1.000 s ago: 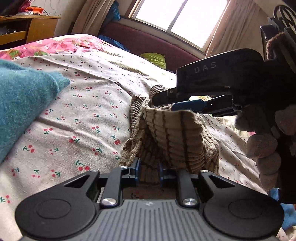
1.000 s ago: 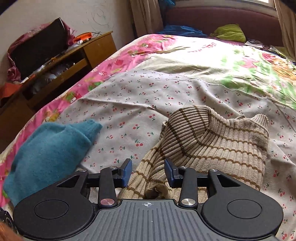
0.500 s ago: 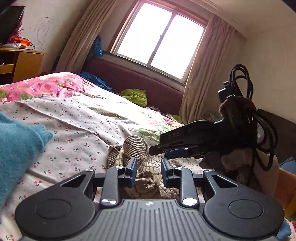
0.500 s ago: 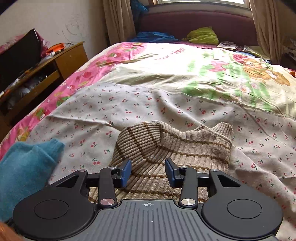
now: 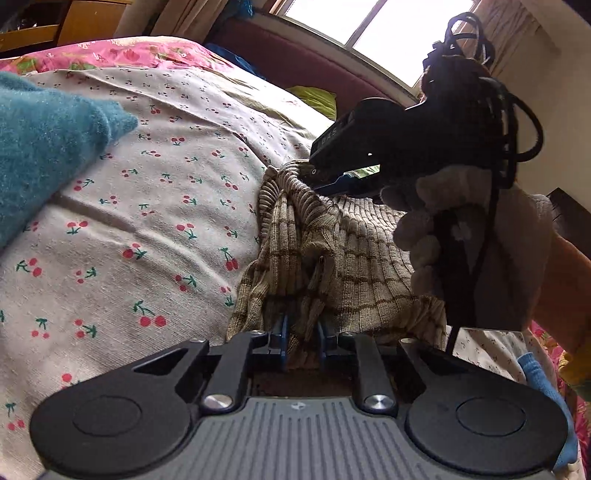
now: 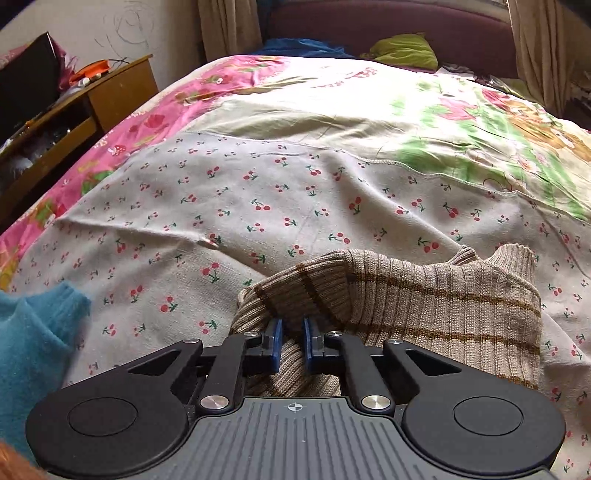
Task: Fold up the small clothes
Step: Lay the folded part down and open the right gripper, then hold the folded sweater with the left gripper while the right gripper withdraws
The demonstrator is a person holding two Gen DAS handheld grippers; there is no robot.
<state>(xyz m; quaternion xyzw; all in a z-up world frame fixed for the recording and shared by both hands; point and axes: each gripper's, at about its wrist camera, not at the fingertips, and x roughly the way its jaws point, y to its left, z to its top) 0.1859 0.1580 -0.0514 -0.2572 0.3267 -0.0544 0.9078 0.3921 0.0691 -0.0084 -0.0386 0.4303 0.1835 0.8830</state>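
Gripping the striped sweater at 2 places: left tongs clamped on a bunched lower fold, right tongs clamped on a ribbed edge; sweater lies crumpled on the bed. Judgement: keep both grips firm, pull edges level, lay flat before creasing; loose knit may sag. Cherry-print sheet is wrinkled; teal garment nearby; wooden cabinet, window beyond.

Bed under cherry-print sheet, pink floral quilt beyond. Maroon headboard at far end. Wooden side cabinet left. Beige curtains. Bright window, daylight.
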